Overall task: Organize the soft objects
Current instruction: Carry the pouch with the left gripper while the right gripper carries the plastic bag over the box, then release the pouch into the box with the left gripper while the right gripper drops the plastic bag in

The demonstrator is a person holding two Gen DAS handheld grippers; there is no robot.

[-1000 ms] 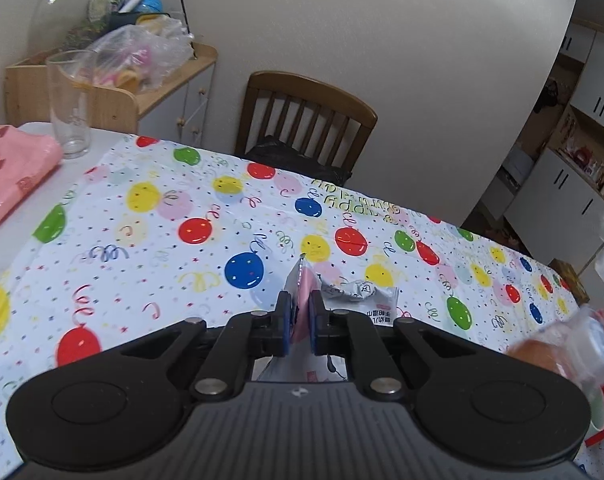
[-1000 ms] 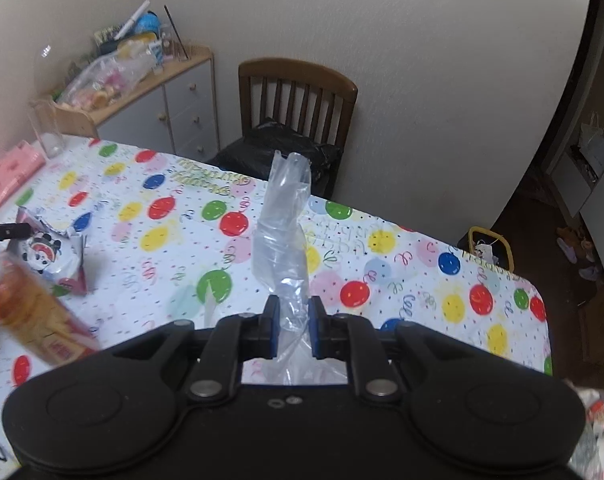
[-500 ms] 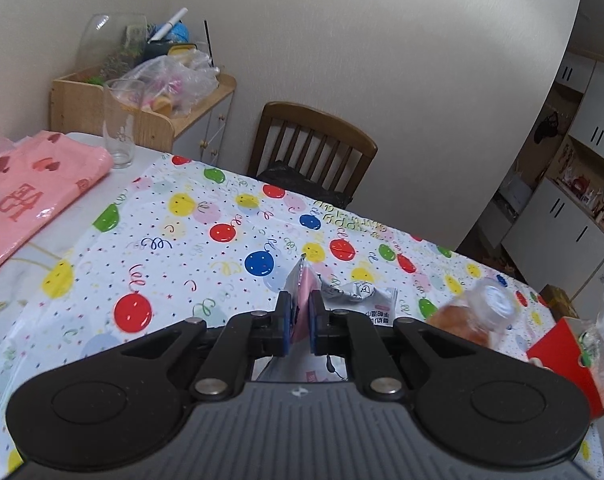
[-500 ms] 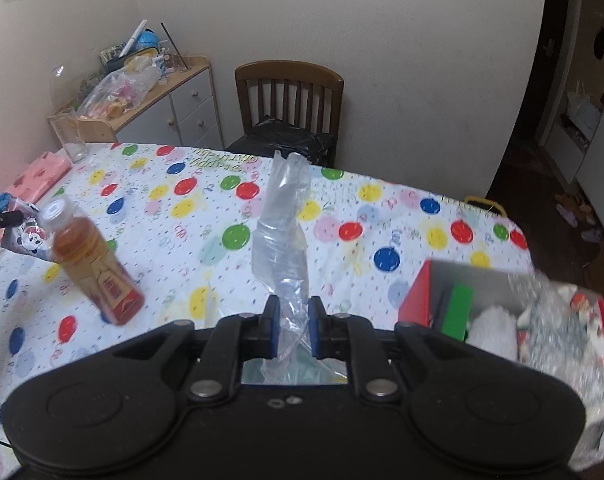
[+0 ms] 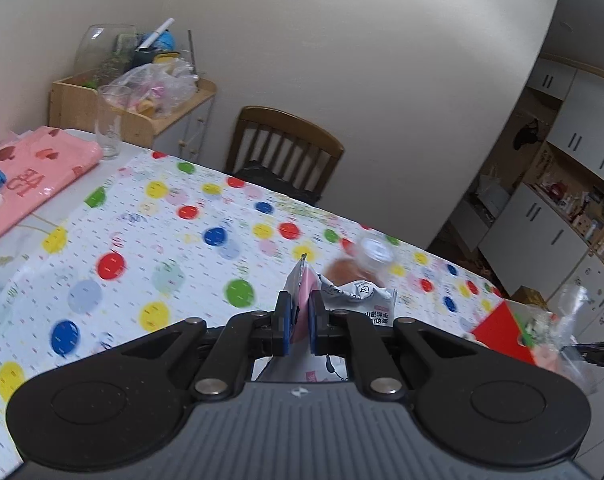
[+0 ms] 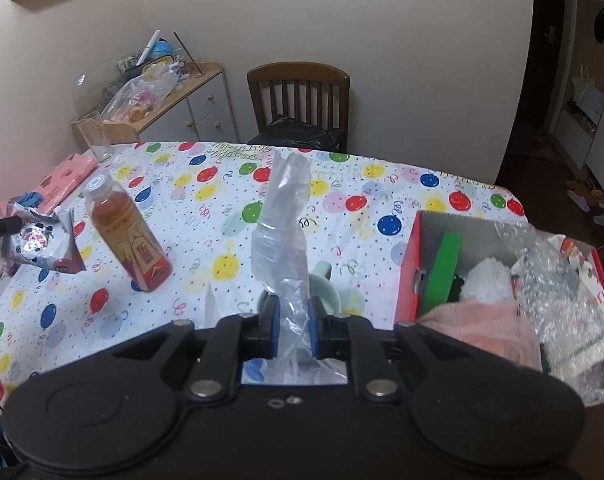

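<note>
A dark wooden chair (image 6: pixel 298 100) stands against a plain cream wall (image 6: pixel 341 20) at top centre, a light wood cabinet (image 6: pixel 190 104) to its left, white cupboards (image 5: pixel 557 216) at far right, behind the balloon-print worktop (image 6: pixel 230 208).

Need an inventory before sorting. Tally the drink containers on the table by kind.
Bottles: 1, the tea bottle
Drinking glasses: 1, the empty glass
Cups: 1, the pale green cup, partly hidden
Total: 3
</note>
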